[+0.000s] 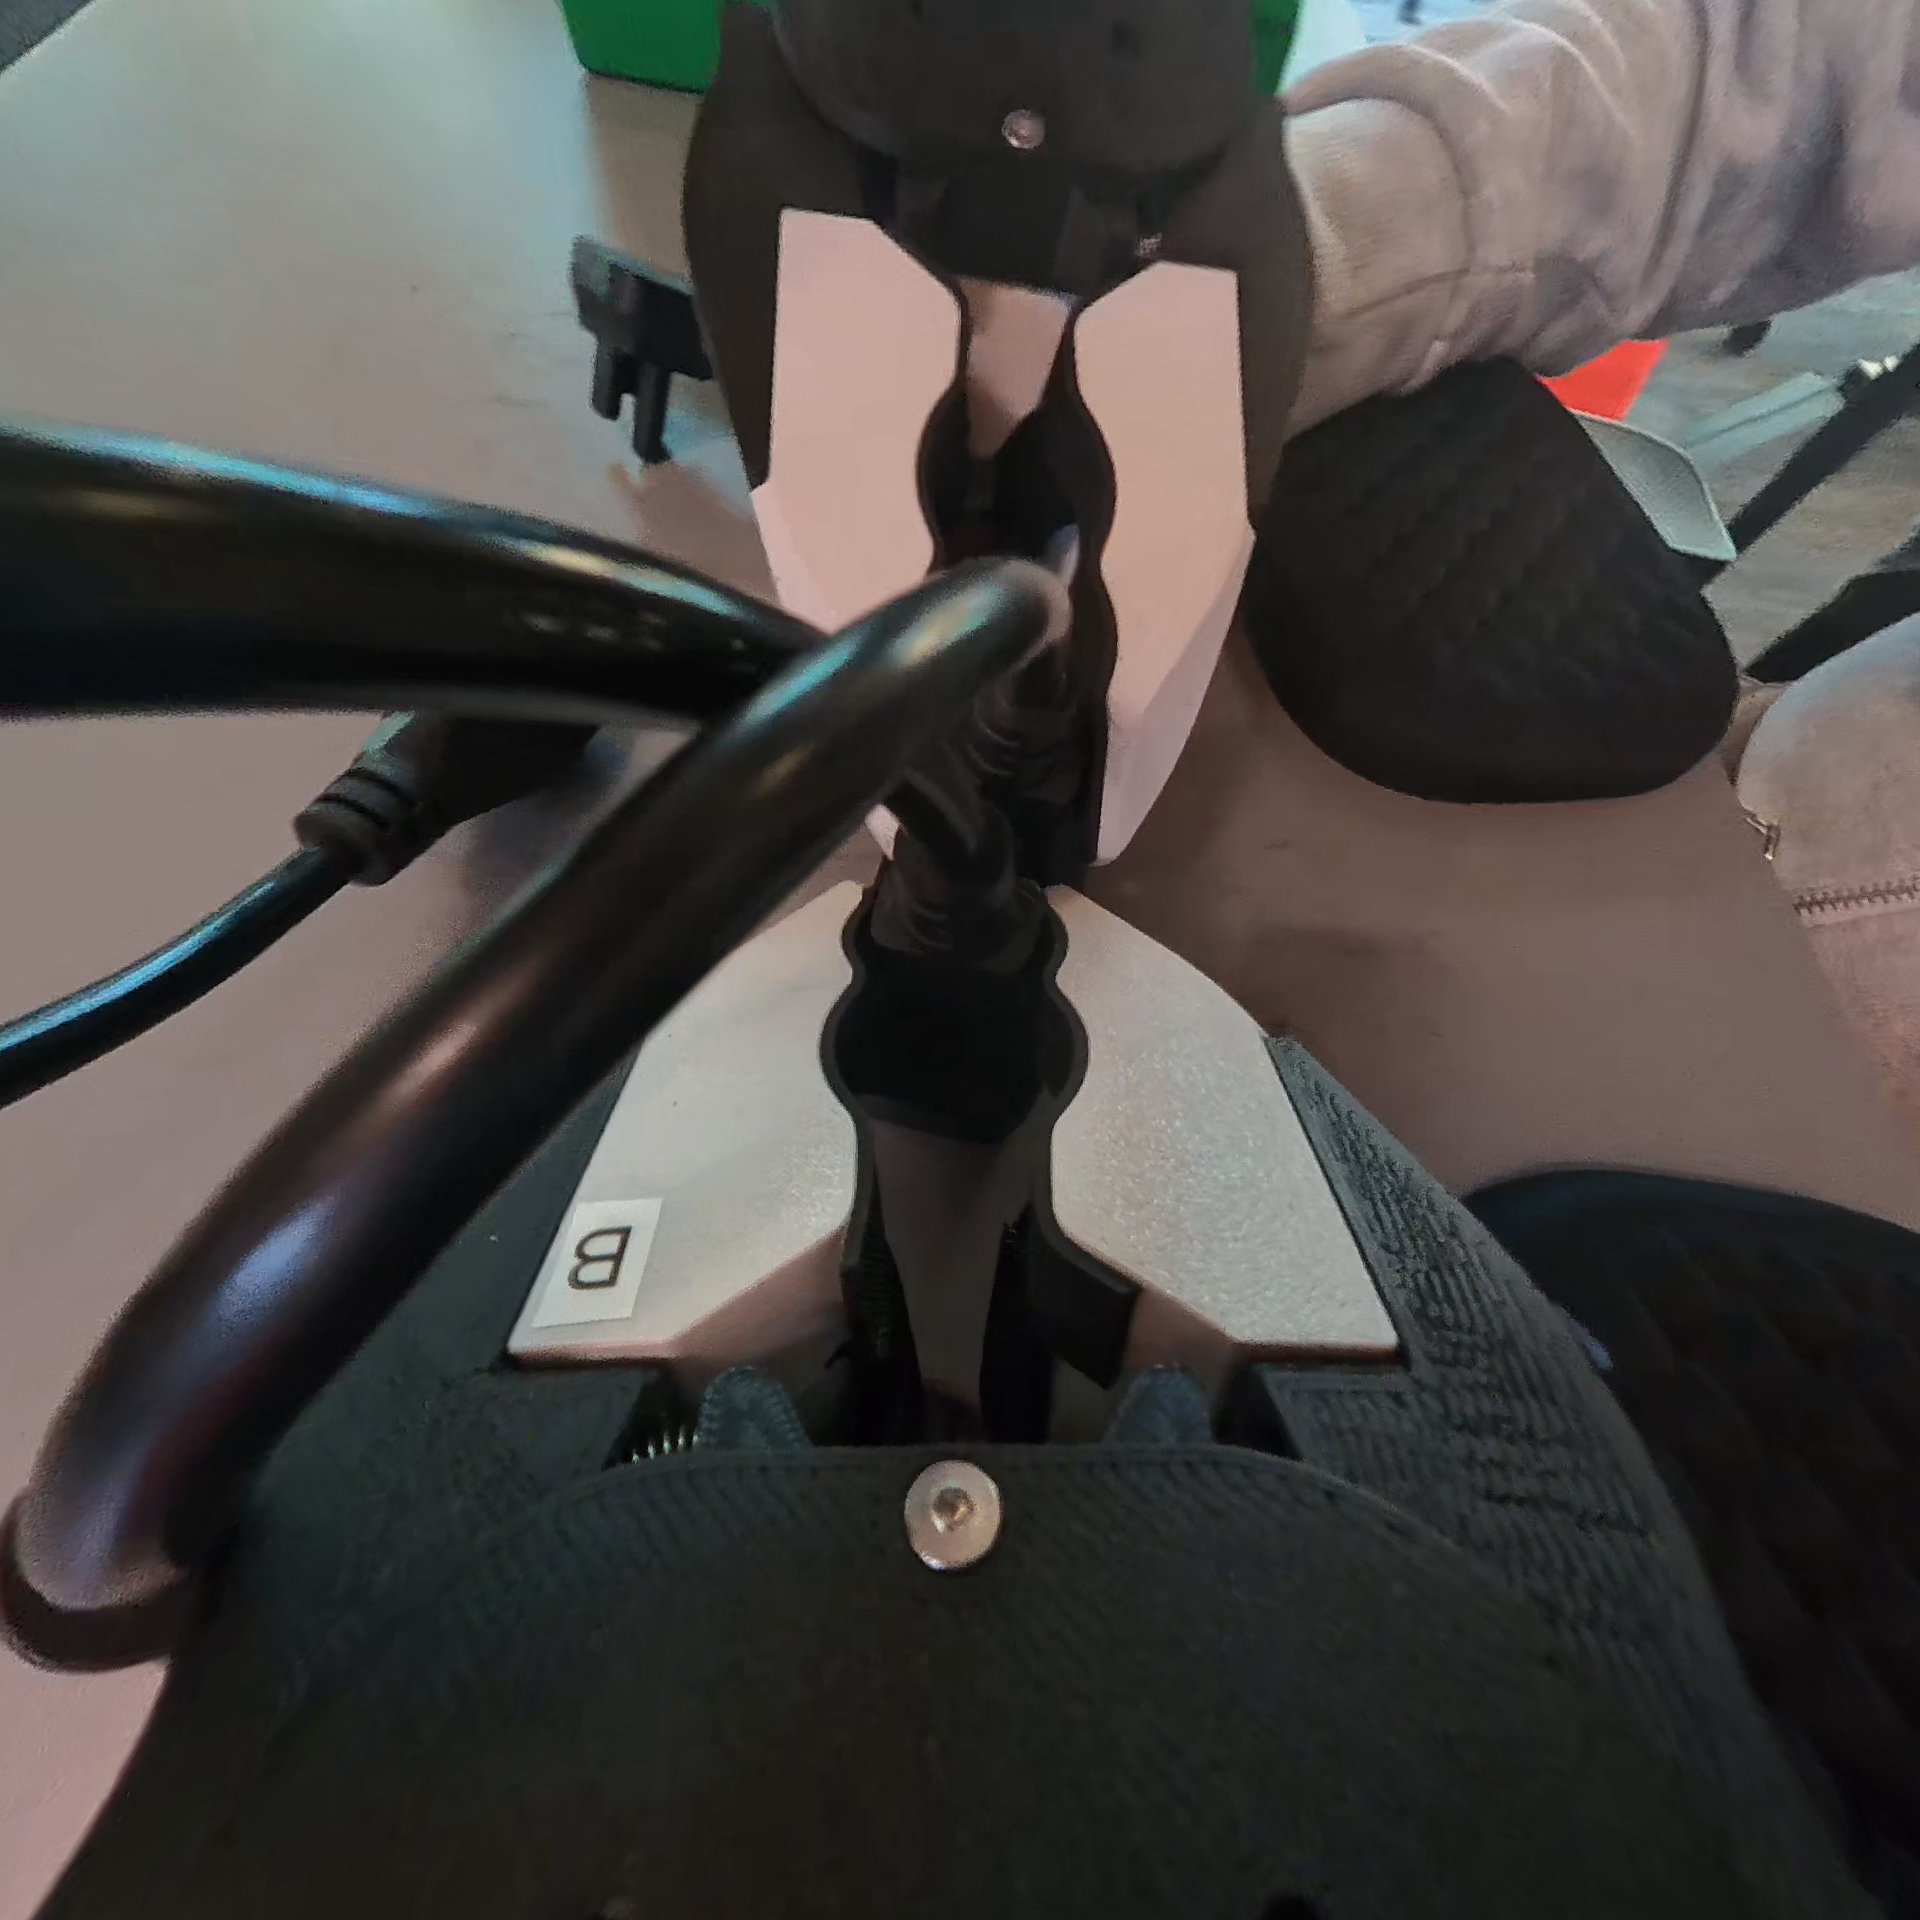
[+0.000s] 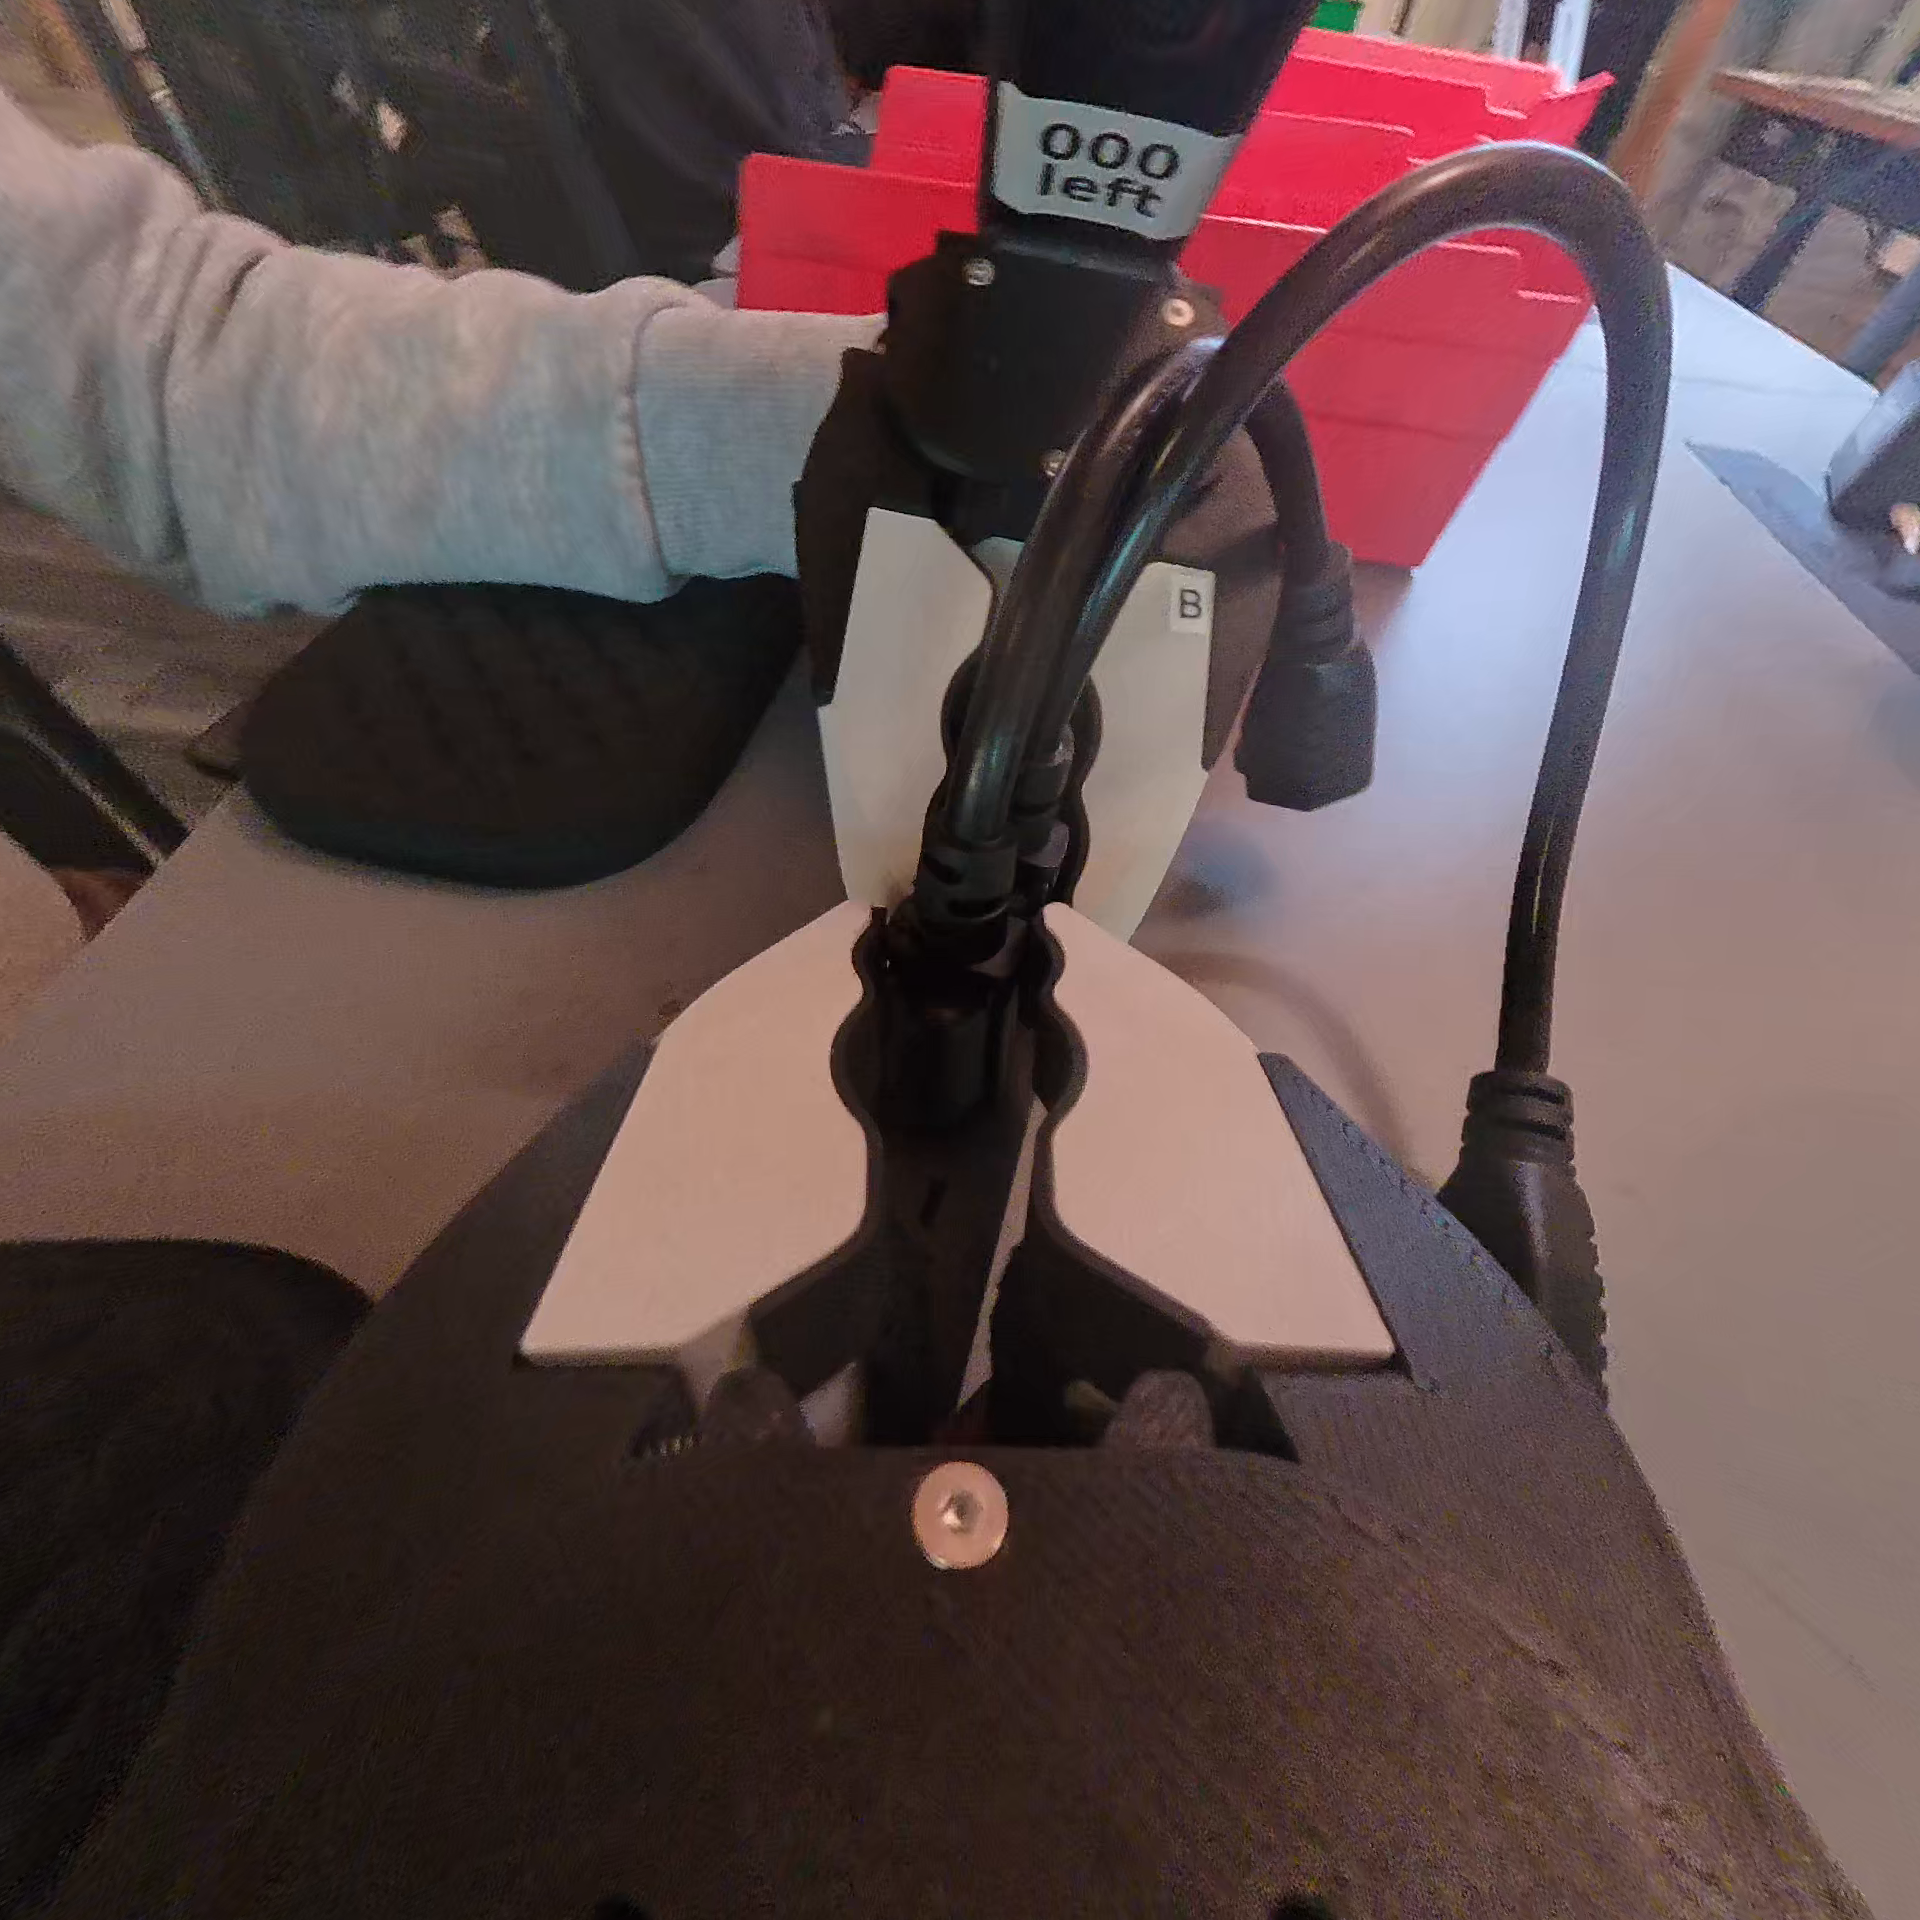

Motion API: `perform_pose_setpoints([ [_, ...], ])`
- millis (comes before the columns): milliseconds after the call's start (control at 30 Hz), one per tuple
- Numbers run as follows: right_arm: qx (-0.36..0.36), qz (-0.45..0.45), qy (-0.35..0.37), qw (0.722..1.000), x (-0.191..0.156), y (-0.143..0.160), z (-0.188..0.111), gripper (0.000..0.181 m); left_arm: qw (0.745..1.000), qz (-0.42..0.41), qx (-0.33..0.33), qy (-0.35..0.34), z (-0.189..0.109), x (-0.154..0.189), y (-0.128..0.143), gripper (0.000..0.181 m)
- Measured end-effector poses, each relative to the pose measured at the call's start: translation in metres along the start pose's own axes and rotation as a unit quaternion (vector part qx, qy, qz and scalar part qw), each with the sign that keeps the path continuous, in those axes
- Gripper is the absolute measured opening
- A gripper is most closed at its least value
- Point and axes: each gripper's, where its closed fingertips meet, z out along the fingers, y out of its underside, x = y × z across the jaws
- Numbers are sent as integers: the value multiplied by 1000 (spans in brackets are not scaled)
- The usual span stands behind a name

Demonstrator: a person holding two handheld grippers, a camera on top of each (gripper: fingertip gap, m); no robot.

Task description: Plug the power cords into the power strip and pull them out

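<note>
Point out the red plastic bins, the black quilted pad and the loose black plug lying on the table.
Red plastic bins (image 2: 1382,343): right wrist view, front wall.
Black quilted pad (image 1: 1475,592): left wrist view, top surface.
Loose black plug (image 1: 634,332): left wrist view, its body.

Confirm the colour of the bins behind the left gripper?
Red bins, clearest in the right wrist view.

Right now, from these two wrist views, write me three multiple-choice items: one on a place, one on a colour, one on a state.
1. The red bins stand: A behind the left gripper; B under the table; C between the jaws.
2. The cords are: A white; B black; C orange.
3. The right gripper has its jaws: A wide open; B shut on nothing; C shut on a black connector.
Answers: 1 A, they rise beyond it; 2 B, every cord shows black; 3 C, the connector sits clamped between them.
</note>
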Motion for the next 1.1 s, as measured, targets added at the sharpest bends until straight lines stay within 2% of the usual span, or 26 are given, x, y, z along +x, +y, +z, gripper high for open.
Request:
perform_pose_setpoints([
  [133,5,34,19,999,9,-1,0,24,1000,-25,0,-13,0,-7,0,29],
  [233,4,-23,28,999,2,-1,0,24,1000,1,-6,-10,2,-1,1,30],
  [533,17,11,33,999,9,-4,-3,23,1000,-27,-2,-13,1,-5,0,29],
  [667,13,-30,44,999,5,-3,-1,24,1000,-14,-6,-16,2,-3,2,31],
  [833,18,0,10,1000,3,-4,-2,25,1000,-12,-5,-10,1,-3,1,30],
  [1100,25,-13,-12,1000,-3,-5,-6,26,999,34,-12,15,4,10,2,48],
])
